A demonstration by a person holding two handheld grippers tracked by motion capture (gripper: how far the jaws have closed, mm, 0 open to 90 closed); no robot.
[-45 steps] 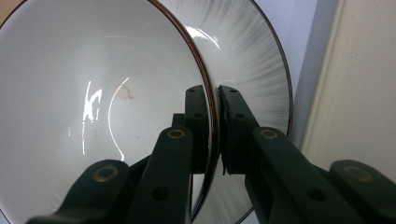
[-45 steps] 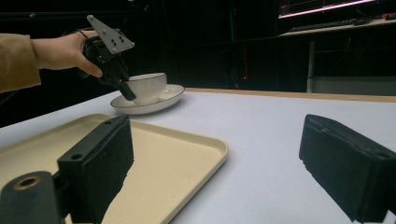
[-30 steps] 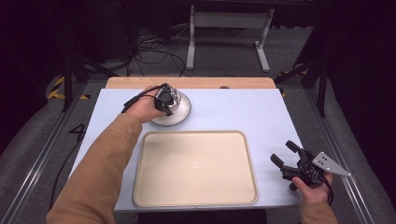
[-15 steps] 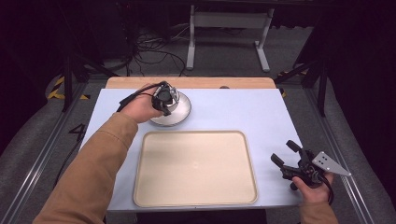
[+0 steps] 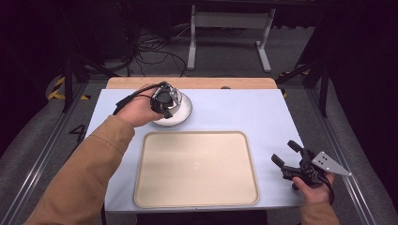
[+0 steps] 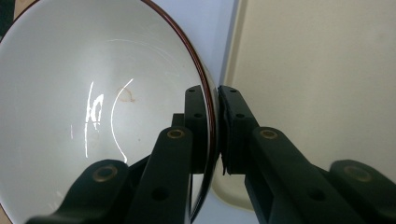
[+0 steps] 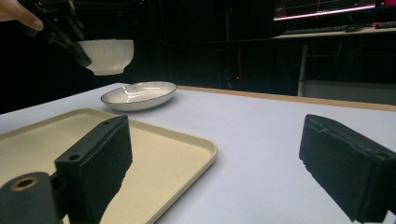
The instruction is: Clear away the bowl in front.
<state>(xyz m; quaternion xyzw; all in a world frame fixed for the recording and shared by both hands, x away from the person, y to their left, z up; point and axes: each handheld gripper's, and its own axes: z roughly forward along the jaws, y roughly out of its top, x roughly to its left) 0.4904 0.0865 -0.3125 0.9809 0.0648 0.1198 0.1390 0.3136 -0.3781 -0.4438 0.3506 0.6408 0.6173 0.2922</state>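
Left tongs clenched across the rim of a bowl, raised above the plate, probably bound for the tray. Right tongs spread, idle on the worktop.

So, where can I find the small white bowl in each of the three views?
High view: the bowl is upper left, held above the plate.
Left gripper view: its white inside takes up the left, rim pinched between the jaws.
Right gripper view: top left, lifted above the plate.
Shared landmark: the beige tray.
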